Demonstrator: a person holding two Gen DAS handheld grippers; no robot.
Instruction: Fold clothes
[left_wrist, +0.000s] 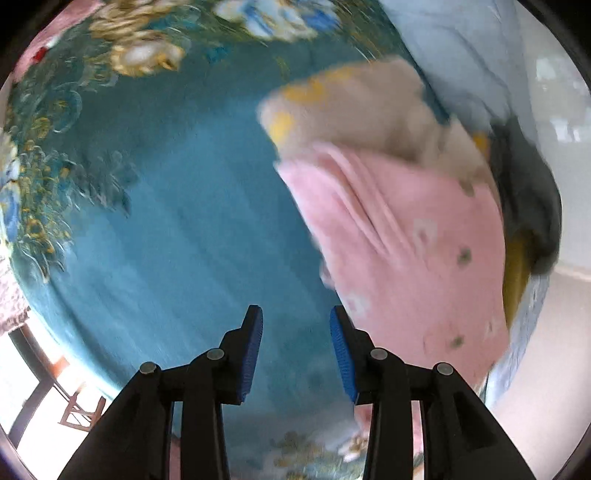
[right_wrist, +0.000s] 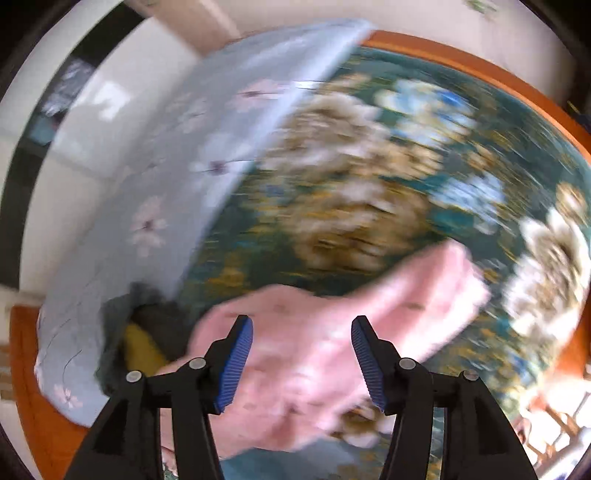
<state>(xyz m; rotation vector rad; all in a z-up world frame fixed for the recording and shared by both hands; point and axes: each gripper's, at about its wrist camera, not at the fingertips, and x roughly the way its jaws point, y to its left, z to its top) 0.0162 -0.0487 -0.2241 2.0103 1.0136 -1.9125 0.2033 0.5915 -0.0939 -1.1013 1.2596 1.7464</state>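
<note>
Both grippers stand with their blue pads spread apart and nothing between them: the left gripper (left_wrist: 295, 314) at the bottom of its frame over the plain teal middle of the flowered bedspread (left_wrist: 177, 206), the right gripper (right_wrist: 302, 325) low in its frame above the pink garment (right_wrist: 317, 354). In the left wrist view that pink garment (left_wrist: 406, 243) lies at right, a beige cloth (left_wrist: 369, 114) resting along its upper edge. Behind them a pale blue quilt (right_wrist: 207, 155) runs along the bedspread's edge; both views are blurred.
</note>
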